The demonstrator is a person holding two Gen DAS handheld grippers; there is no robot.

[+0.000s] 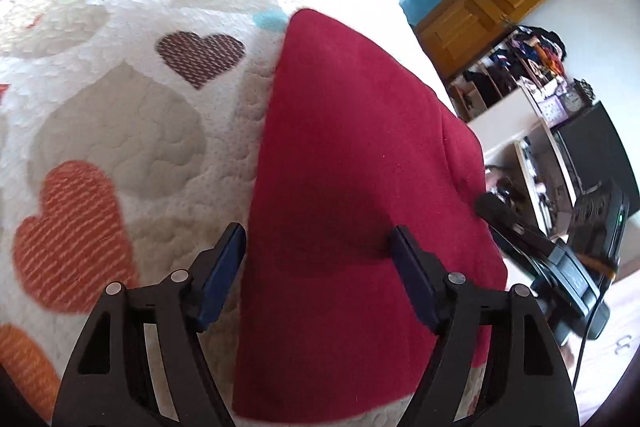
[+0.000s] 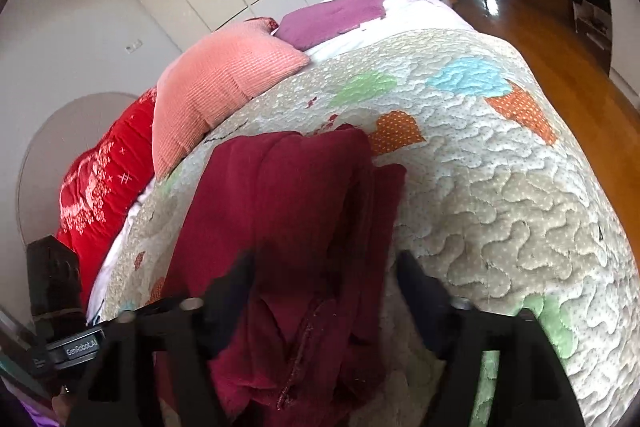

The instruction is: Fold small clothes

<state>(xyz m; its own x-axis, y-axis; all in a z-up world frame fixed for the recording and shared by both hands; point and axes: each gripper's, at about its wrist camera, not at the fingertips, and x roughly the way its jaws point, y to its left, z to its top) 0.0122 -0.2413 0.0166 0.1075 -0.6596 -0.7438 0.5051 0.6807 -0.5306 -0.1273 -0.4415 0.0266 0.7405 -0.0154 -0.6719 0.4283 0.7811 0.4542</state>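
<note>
A dark red garment [image 1: 352, 163] lies flat on the quilted heart-pattern bedspread [image 1: 120, 99]. My left gripper [image 1: 318, 251] is open just above the garment's left edge; one finger is over the quilt, the other over the cloth. In the right wrist view the same garment [image 2: 288, 195] lies in folds and wrinkles. My right gripper [image 2: 324, 279] is open with its fingers on both sides of the garment's near end, holding nothing. The right gripper also shows in the left wrist view [image 1: 560, 251], off the garment's right edge.
A pink pillow [image 2: 216, 87], a red cushion [image 2: 104, 179] and a purple pillow [image 2: 332, 15] lie at the head of the bed. The wooden floor [image 2: 560, 75] and shelves with clutter [image 1: 532, 67] lie beyond the bed's edge.
</note>
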